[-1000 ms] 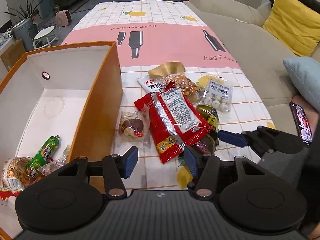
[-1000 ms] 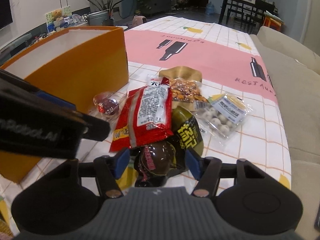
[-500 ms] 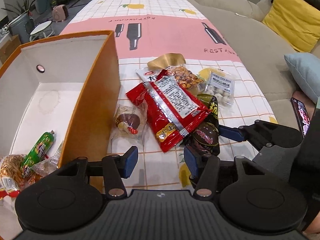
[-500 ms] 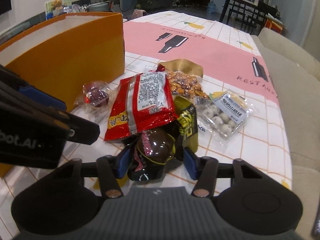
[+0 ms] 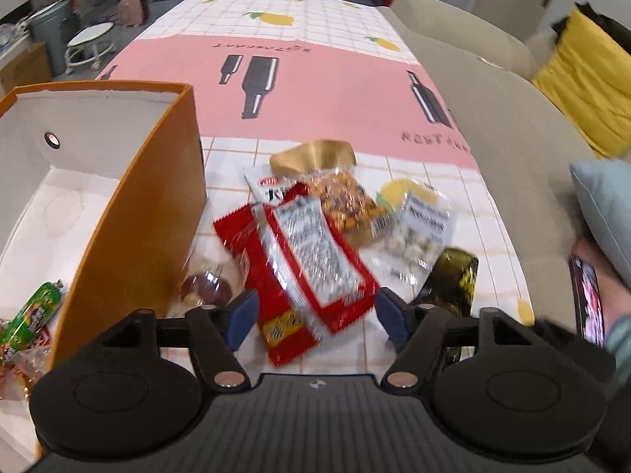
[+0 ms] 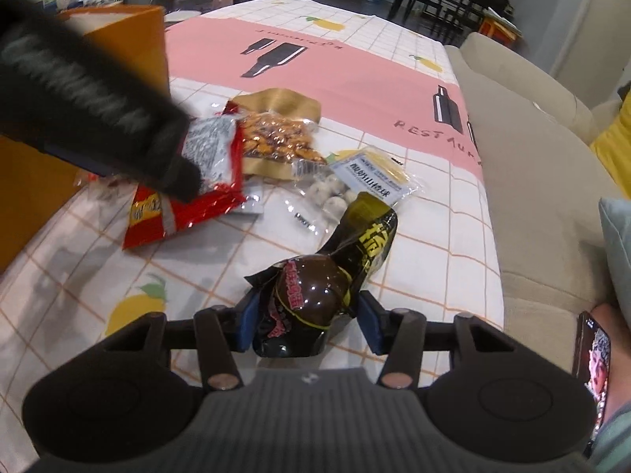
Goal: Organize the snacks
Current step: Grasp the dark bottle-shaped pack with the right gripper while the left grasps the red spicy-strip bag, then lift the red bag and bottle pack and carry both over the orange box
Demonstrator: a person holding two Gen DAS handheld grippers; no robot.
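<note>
Left gripper [image 5: 315,317] hangs over the near end of the red snack packet [image 5: 303,264], jaws opening and already wide, blue pads either side of the packet's lower end and clear of it, so nothing gripped. Right gripper [image 6: 307,325] is clenched on a dark brown-and-yellow snack pouch [image 6: 315,295]: both blue pads press its rounded lower bulge, the yellow-lettered upper end tilts up and away toward the candy bag. In the left wrist view that same pouch shows only as a dark olive sliver [image 5: 453,283] just right of the left gripper's right finger. The rest of the snacks lie on the checked tablecloth [image 5: 315,59] with pink band and bottle prints: red packet lies diagonally, overlapping a white-and-red packet [image 5: 268,189] at its far end; a gold-topped bag of orange-brown nuts [image 5: 339,193] sits beside and behind it, touching; a clear bag of white round candies with a label [image 5: 422,228] lies just right of the nuts. A small clear-wrapped dark round sweet [image 5: 209,287] sits against the outer wall of the orange box [image 5: 157,205], just left of the red packet. Box is open, white inside, at the left edge of the cloth; its near corner holds a green wrapped sausage-shaped snack [image 5: 35,311] plus 1 or 2 more wrappers (cropped, can't tell which). In the right wrist view the left gripper's body [image 6: 90,94] is a blurred black mass covering part of the red packet. Beige sofa [image 5: 493,90] runs along the right of the table; a phone [image 6: 593,351] with lit screen lies at the far right by the person's arm.
</note>
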